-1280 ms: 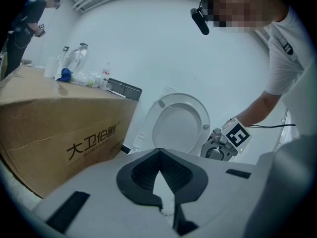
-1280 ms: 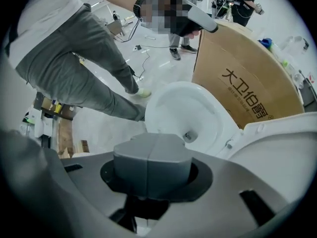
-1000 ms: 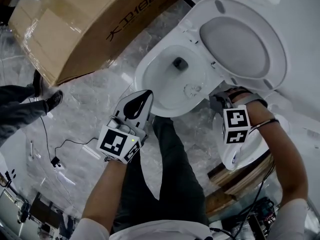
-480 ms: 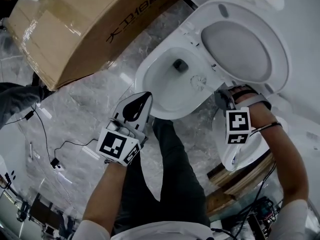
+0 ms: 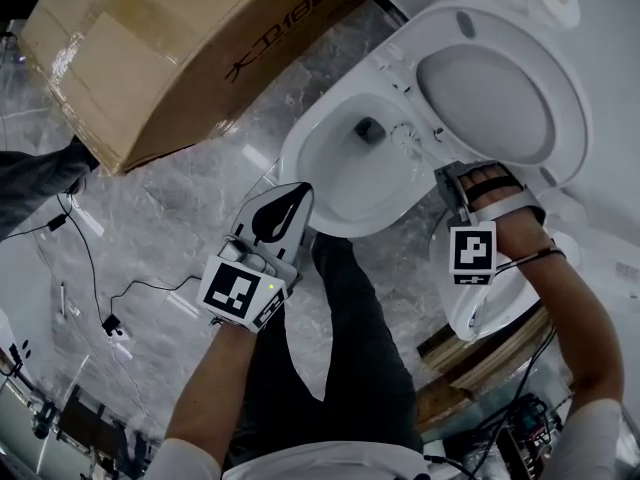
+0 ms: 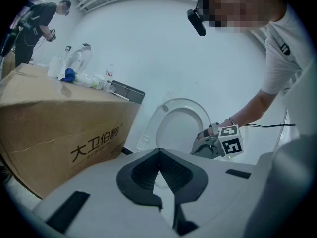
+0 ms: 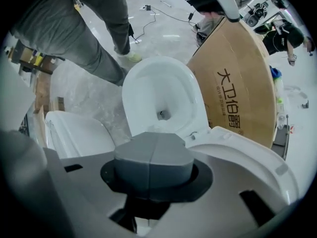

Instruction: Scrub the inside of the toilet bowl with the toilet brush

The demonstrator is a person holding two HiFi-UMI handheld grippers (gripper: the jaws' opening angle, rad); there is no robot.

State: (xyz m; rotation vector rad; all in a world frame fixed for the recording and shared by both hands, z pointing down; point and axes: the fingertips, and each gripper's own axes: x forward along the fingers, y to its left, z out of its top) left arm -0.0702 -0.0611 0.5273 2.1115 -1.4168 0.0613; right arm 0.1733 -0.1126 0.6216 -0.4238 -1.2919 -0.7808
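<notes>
Toilet bowl point(image 5: 335, 163) lies right of centre in the head view, its front rim just beyond the left gripper point(image 5: 298, 190). That gripper is held level over the marble floor point(image 5: 170, 218) at lower centre. Its jaws meet at the tips with nothing between them.

The right gripper point(image 5: 452, 180) hangs at the bowl's right edge, wrist bent down, above a white curved piece point(image 5: 455, 313) on the floor. Its grey jaws are pressed together along a seam, and nothing shows between them in the right gripper view.

Inside, the bowl looks dry and bare down to the dark drain hole point(image 5: 369, 128). A pale round shape point(image 5: 403, 134) by the back rim may be a brush head, but it is too faint to tell.

The lid point(image 5: 500, 103) stands raised at upper right. A cardboard box point(image 5: 180, 48) fills the upper left, and the left gripper view shows bottles point(image 6: 89, 78) on top of it.
</notes>
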